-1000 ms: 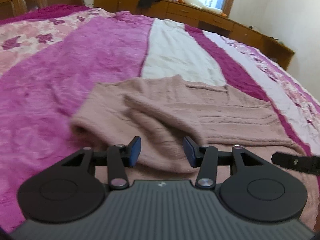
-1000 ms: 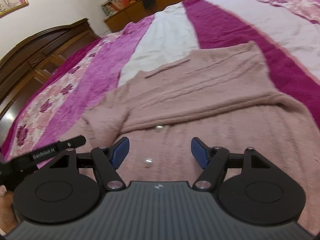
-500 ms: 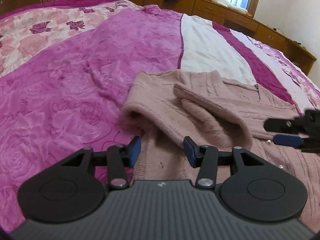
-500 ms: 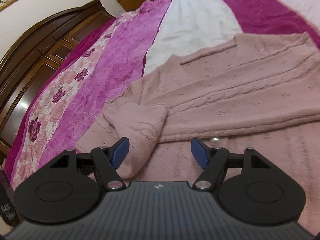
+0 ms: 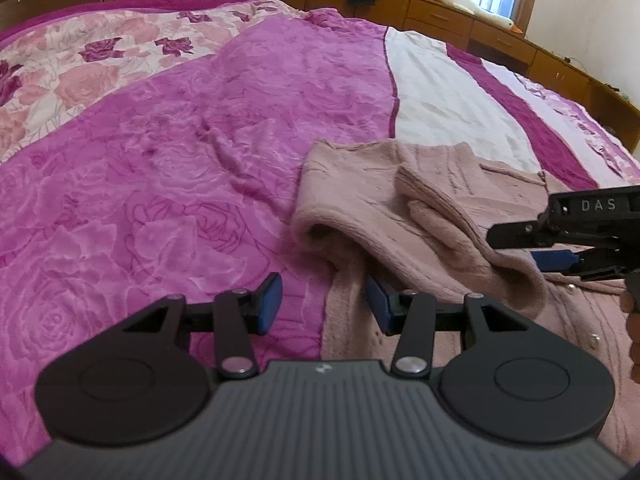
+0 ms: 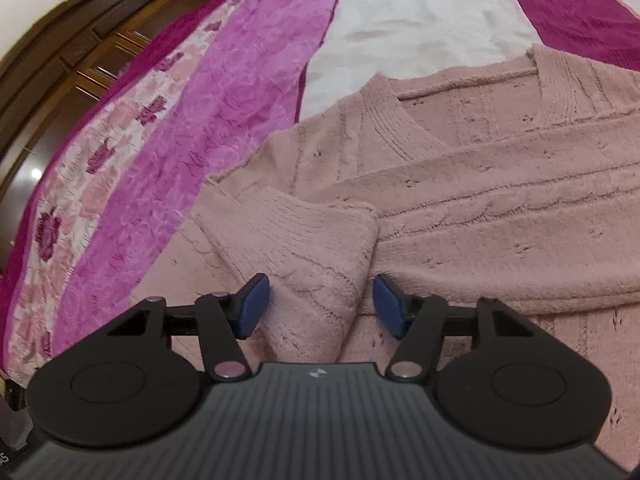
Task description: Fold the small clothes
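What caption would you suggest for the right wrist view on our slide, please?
Right gripper, jaws closing around the folded sleeve cuff of a pink knit cardigan on a magenta bedspread.

The bed [image 5: 160,184] lies open toward its left edge and far end; the cardigan's [image 6: 480,200] folded sleeve [image 6: 304,240] humps up beside the right gripper [image 6: 320,304].

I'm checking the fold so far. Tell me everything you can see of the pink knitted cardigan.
The dusty-pink, fuzzy cable-knit cardigan lies flat on the magenta bedspread, ribbed V-neck away from the camera, small pearly buttons down the front. Both sleeves are folded across the body. One ribbed cuff sits between the right gripper pads, which have just been closing and are not yet pressing on it.
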A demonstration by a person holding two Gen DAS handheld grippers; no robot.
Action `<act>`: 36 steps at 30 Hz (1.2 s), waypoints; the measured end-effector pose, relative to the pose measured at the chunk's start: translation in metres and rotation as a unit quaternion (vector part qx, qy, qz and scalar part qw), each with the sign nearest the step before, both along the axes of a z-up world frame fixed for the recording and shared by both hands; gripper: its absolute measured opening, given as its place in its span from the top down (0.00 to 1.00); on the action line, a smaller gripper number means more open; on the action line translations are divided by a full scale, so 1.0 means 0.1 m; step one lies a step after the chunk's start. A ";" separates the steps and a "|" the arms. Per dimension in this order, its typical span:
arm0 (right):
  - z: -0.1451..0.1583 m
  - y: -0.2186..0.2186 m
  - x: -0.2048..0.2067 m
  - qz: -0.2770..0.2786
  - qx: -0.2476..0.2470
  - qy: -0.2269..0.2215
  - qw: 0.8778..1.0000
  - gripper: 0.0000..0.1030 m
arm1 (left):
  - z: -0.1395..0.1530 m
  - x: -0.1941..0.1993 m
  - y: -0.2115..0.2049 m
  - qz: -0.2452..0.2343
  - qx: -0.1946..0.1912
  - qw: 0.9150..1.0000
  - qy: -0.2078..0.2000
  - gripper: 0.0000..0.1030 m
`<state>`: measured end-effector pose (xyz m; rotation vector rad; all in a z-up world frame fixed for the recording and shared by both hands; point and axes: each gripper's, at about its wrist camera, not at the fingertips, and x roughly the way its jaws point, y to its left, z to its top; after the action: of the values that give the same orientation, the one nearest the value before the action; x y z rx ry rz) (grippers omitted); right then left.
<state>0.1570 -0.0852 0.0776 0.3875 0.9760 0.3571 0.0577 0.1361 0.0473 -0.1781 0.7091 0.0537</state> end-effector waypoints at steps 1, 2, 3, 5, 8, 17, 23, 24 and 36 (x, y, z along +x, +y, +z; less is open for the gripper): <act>0.01 0.00 0.00 -0.003 -0.001 0.003 1.000 0.35 | -0.01 0.03 0.00 -0.002 0.003 1.000 0.001 0.53; 0.01 -0.01 -0.01 -0.007 0.000 0.007 1.000 0.35 | -0.02 0.07 -0.01 -0.004 0.007 1.000 0.001 0.53; 0.01 -0.03 -0.03 -0.011 0.003 0.010 1.000 0.35 | -0.03 0.10 -0.02 -0.004 0.011 1.000 0.001 0.53; 0.03 -0.06 -0.07 -0.017 0.006 0.011 1.000 0.35 | -0.05 0.14 -0.04 -0.006 0.016 1.000 0.001 0.53; 0.01 -0.06 -0.09 -0.013 0.007 0.010 1.000 0.35 | -0.08 0.18 -0.06 -0.007 0.021 1.000 0.004 0.53; 0.19 0.12 0.06 0.038 -0.020 -0.023 0.999 0.88 | -0.10 0.21 -0.09 -0.010 0.031 0.999 0.002 0.53; 0.92 0.06 0.08 0.039 -0.031 -0.147 0.988 0.90 | -0.15 0.27 -0.15 -0.003 0.043 0.999 0.006 0.53; 1.06 0.01 0.07 0.033 -0.043 -0.174 0.983 0.90 | -0.16 0.27 -0.16 -0.005 0.048 0.999 0.006 0.53; 0.85 -0.72 0.13 -0.023 -0.160 -0.213 0.964 0.91 | -0.21 0.27 -0.20 -0.010 0.068 0.998 0.008 0.51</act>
<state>0.1700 -0.1577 0.1625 0.0317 0.5859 0.2221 0.0847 0.1163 0.0265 -0.0403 0.7198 0.0835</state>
